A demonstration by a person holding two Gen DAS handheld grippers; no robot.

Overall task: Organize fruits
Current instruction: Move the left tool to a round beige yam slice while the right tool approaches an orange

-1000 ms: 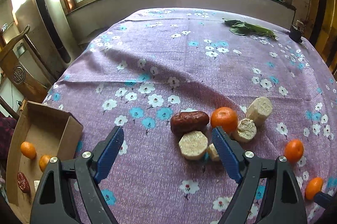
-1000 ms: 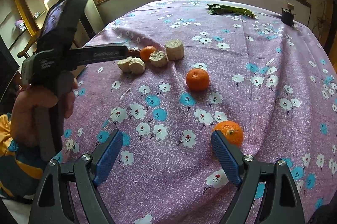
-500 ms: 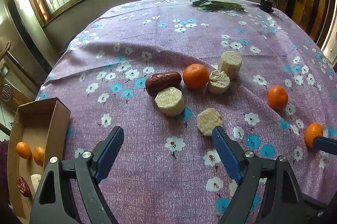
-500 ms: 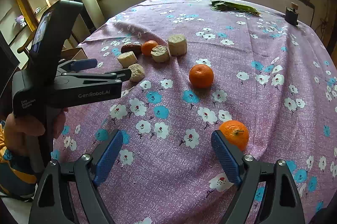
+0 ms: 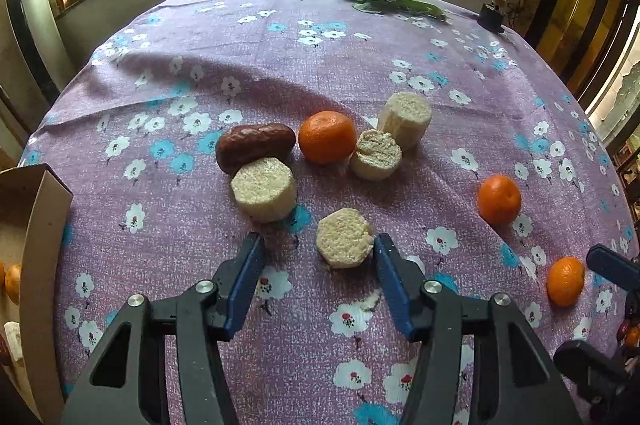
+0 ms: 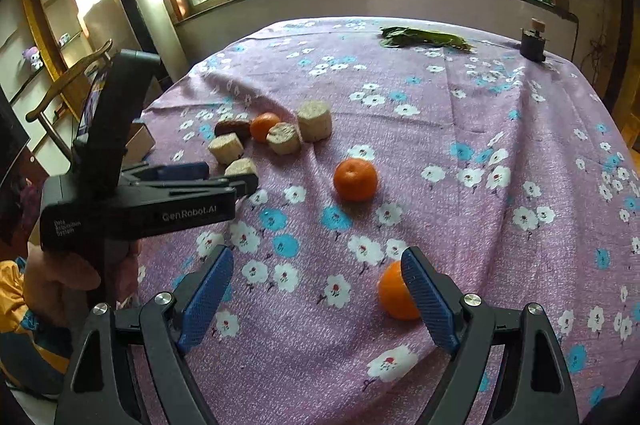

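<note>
the left hand-held gripper (image 5: 318,251) is spread over the table (image 5: 360,65), its jaws either side of a pale cut chunk (image 5: 344,237); the chunk sits just against the right-side jaw and well off the other. beyond it lie a second chunk (image 5: 264,189) touching a brown date (image 5: 254,145), then an orange (image 5: 327,137), a third chunk (image 5: 376,154) and a taller fourth chunk (image 5: 406,119), all bunched close. a lone orange (image 5: 499,199) lies apart to the right, and another near orange (image 5: 565,281) lies just beside a blue tip of the right hand-held gripper (image 6: 316,277). that gripper is spread too, with the near orange just inside its right-side jaw, partly hidden by it; contact cannot be told. a cardboard box (image 5: 44,225) stands at the table's left edge with a few fruits in it. green leaves (image 5: 394,5) and a small dark jar (image 5: 491,15) lie at the far side.
</note>
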